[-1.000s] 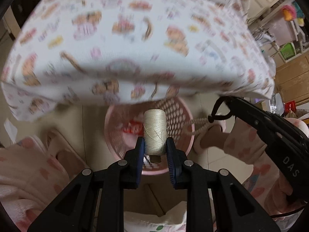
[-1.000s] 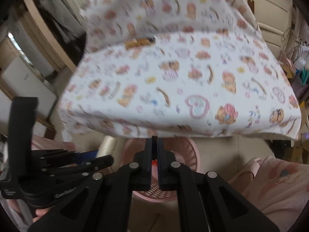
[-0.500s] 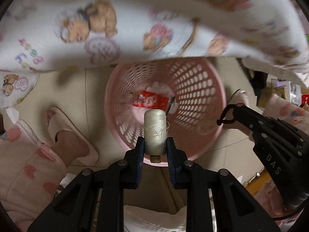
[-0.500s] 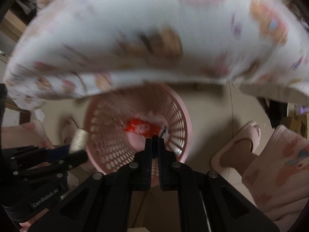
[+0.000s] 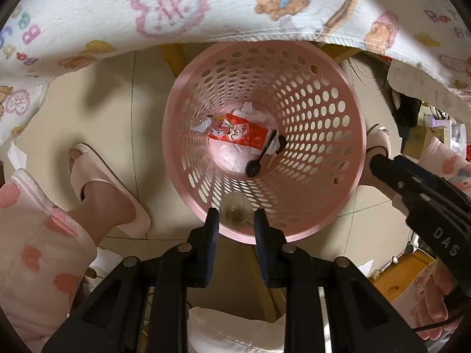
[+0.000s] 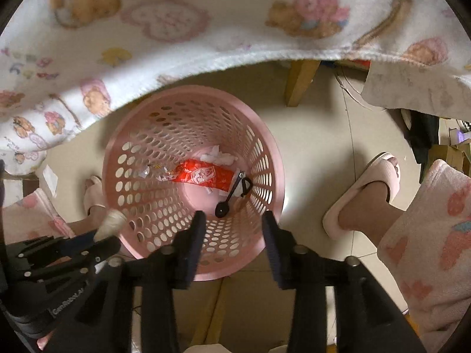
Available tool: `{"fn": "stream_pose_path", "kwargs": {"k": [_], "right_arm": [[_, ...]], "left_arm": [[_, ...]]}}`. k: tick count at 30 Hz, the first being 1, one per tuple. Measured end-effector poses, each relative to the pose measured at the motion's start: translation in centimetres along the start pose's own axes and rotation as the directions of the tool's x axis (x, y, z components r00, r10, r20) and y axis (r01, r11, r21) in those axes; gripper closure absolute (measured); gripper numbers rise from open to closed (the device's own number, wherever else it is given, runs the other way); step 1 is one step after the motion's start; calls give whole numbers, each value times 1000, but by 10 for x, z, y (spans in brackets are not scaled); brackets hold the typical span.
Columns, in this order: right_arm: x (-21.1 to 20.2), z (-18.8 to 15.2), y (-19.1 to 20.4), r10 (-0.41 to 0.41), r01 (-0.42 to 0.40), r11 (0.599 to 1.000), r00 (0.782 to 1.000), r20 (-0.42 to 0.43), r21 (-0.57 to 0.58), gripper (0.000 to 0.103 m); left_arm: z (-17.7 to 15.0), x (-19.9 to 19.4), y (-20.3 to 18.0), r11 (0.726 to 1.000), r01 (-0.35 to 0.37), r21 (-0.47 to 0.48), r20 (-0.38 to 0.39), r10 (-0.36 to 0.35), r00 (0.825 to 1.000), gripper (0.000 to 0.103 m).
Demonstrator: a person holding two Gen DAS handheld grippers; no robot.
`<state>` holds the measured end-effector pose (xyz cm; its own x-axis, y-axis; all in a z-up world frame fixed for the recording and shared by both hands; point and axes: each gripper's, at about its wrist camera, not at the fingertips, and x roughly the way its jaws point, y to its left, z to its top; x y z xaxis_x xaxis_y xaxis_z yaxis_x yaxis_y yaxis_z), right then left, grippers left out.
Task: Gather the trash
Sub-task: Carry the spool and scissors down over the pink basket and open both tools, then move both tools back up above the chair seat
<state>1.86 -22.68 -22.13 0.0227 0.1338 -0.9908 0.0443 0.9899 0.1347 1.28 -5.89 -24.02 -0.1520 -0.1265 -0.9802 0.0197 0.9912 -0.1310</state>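
A pink perforated trash basket stands on the tiled floor and also shows in the right wrist view. Inside lie a red wrapper, white paper scraps and a black plastic spoon. My left gripper is over the basket's near rim with its jaws apart; a blurred cream thread spool shows between and just beyond the tips. In the right wrist view the spool sits at the left gripper's tip. My right gripper is open and empty over the basket's near rim.
A bear-print cloth hangs over a table edge above the basket. The person's feet in pink slippers stand on either side. A wooden table leg is behind the basket. Boxes and clutter are at the right.
Both grippers moved closer over the basket. My left jaws opened and the thread spool left their grip, blurred just beyond the tips. My right jaws went from shut to wide open.
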Motion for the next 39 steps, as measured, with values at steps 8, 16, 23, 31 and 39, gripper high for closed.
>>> {"fn": "stream_pose_path", "kwargs": {"k": [8, 16, 23, 31, 39], "right_arm": [[-10, 4, 1, -45, 46, 999, 998, 46, -21, 52], [-63, 0, 19, -31, 60, 992, 969, 247, -110, 40], [-115, -6, 27, 41, 29, 987, 901, 432, -155, 21], [-156, -17, 34, 71, 54, 980, 807, 587, -192, 8], [-162, -18, 27, 76, 30, 986, 798, 597, -165, 6]], "left_arm": [[-4, -14, 5, 1000, -24, -15, 23, 24, 999, 63], [-11, -70, 0, 1000, -26, 14, 211, 23, 977, 47], [-22, -121, -5, 998, -49, 47, 414, 25, 910, 29], [-36, -167, 0, 995, -93, 29, 632, 53, 773, 12], [-40, -182, 6, 997, -79, 5, 692, 53, 720, 9]]}}
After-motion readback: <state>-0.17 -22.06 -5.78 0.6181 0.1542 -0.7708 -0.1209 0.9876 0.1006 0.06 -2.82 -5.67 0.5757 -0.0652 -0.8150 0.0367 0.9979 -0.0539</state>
